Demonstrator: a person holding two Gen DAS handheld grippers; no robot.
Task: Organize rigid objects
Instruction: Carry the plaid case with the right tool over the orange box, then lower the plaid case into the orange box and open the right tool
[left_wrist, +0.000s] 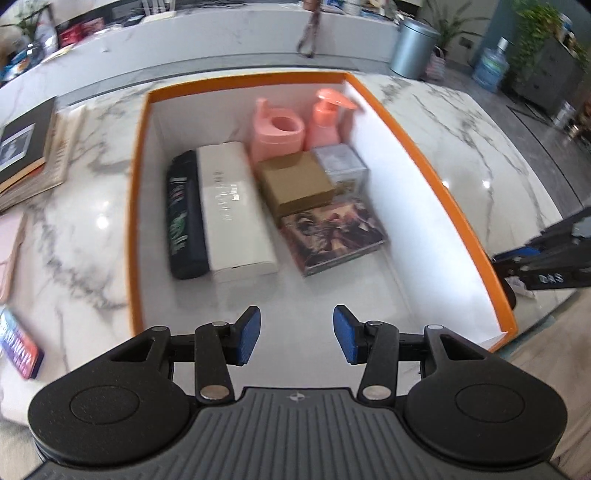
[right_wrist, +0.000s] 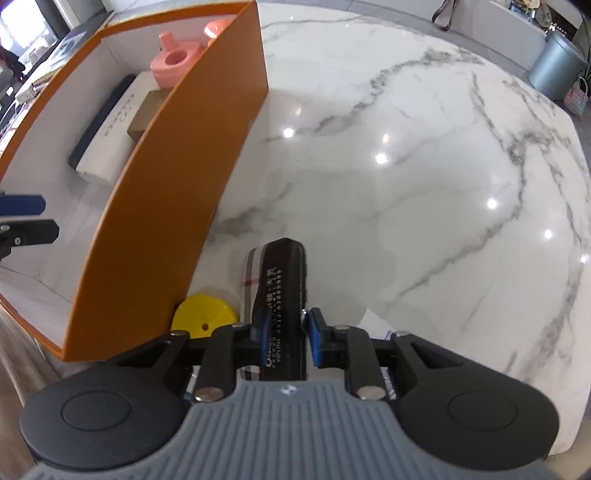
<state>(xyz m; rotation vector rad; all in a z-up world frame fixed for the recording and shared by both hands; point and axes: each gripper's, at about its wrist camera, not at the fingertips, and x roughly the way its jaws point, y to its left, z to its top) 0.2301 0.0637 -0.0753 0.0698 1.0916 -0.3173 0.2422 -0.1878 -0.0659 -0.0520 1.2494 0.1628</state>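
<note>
1. The marble table (right_wrist: 406, 166) carries everything; the orange box (left_wrist: 436, 177), white inside, is the landmark for all that follows.
2. Inside the orange box, along its far and middle floor, lie a white case (left_wrist: 236, 206) with a black pouch (left_wrist: 184, 214) touching its left side, a picture-covered box (left_wrist: 332, 232), a brown carton (left_wrist: 295, 182), a small pale cube (left_wrist: 341, 164), a pink pot (left_wrist: 277, 134) and a pink pump bottle (left_wrist: 327, 118). The near floor of the box is bare.
3. Outside the box, just off its right wall near the front corner, the dark flat case (right_wrist: 282, 291) with printed lettering and a plaid edge stands between the fingers of the right gripper (right_wrist: 286, 332). The blue pads press on both of its sides, jaws nearly closed, so it is gripped.
4. A yellow disc (right_wrist: 205, 314) lies on the table against the same outer wall, just left of the dark case.
5. The left gripper (left_wrist: 297, 334) hovers over the box's near floor, jaws about half open, holding nothing.
6. Step in hand, as I judge it: picking up the dark case. Next it must be lifted clear of the orange wall, carried over it and set on the bare near floor, avoiding the left gripper.
</note>
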